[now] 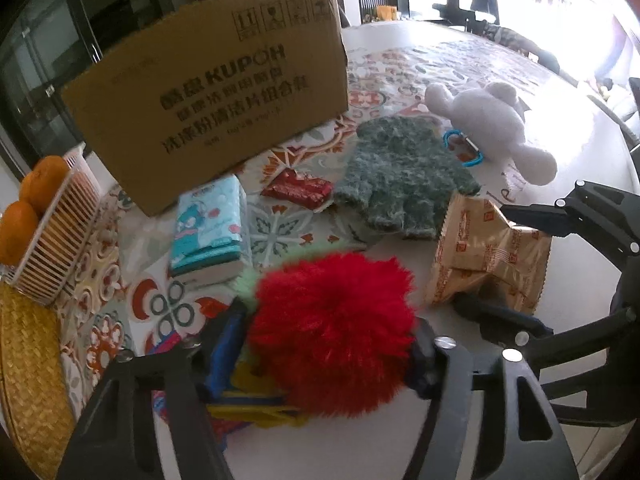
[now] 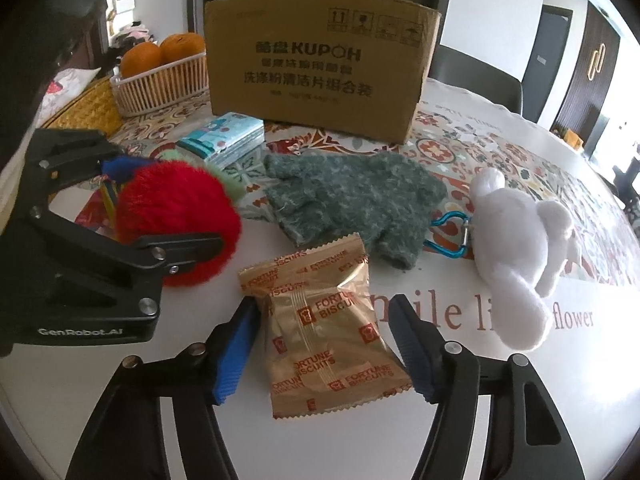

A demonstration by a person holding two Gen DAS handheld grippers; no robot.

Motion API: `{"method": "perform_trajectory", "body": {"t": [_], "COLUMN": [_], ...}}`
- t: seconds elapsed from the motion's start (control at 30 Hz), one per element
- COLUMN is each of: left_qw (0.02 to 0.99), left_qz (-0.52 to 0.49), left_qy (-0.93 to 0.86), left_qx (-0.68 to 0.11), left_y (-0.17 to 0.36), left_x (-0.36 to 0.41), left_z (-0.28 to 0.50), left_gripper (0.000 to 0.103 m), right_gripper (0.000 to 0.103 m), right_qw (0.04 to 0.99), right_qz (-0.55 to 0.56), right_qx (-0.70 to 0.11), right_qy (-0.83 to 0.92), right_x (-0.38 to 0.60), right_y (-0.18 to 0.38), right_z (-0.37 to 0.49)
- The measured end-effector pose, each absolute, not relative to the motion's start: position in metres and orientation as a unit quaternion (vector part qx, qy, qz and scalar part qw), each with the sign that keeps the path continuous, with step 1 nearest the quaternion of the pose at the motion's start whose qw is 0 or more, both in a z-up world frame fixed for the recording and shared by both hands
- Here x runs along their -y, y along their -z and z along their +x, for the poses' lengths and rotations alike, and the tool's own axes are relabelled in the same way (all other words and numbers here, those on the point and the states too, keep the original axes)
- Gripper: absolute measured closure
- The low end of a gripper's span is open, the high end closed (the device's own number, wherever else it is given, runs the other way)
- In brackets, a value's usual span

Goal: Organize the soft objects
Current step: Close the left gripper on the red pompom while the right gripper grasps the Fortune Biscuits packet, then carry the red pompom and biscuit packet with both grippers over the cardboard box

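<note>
My left gripper (image 1: 328, 344) is shut on a red fluffy pompom (image 1: 332, 332), which also shows in the right wrist view (image 2: 176, 216) held between the left fingers. My right gripper (image 2: 324, 344) is open, with its blue pads on either side of a gold Fortune Biscuits packet (image 2: 324, 332) lying on the table; the packet also shows in the left wrist view (image 1: 488, 256). A green knitted glove (image 2: 352, 196) lies beyond it, and a white plush toy (image 2: 516, 236) with a blue carabiner (image 2: 448, 236) lies to the right.
A brown cardboard box (image 2: 320, 64) stands at the back of the patterned tablecloth (image 2: 500, 148). A tissue pack (image 2: 224, 136) lies in front of it, a red snack wrapper (image 1: 298, 190) beside that. A white basket (image 2: 160, 84) with oranges sits on a woven mat (image 1: 28, 364) at the left.
</note>
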State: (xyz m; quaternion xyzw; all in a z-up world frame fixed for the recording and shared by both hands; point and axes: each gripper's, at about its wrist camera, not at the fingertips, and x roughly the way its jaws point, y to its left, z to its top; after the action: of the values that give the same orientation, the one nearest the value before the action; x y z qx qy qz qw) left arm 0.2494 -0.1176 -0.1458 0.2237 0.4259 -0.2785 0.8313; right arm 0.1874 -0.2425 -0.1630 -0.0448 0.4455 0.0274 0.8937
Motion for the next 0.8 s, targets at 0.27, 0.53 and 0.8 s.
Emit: {"method": "perform_trajectory", "body": {"t": [0.27,0.53,0.8], "left_qw": [0.833,0.857,0.878], "left_qz": [0.198,0.144,0.101], "left_qy": [0.271,0.263,0.252], "left_qx": [-0.440,-0.420,-0.394], "left_y": [0.148,0.124,0.094], "left_x": [0.116,0.105,0.095], "left_z": [0.252,0.244,0.232], "left_gripper": [0.061,0.062,0.063], "right_gripper": [0.053,0.054,0.055], "right_qw": [0.894,0.905,0.917], "right_qz": [0.003,0.029,0.045], "right_qx": [-0.448,-0.423,-0.396], "right_qy": [-0.030,-0.029,-0.023], "right_x": [0.252,0.255,0.259], "right_y": [0.161,0.142,0.116], "right_z": [0.188,0.181,0.173]}}
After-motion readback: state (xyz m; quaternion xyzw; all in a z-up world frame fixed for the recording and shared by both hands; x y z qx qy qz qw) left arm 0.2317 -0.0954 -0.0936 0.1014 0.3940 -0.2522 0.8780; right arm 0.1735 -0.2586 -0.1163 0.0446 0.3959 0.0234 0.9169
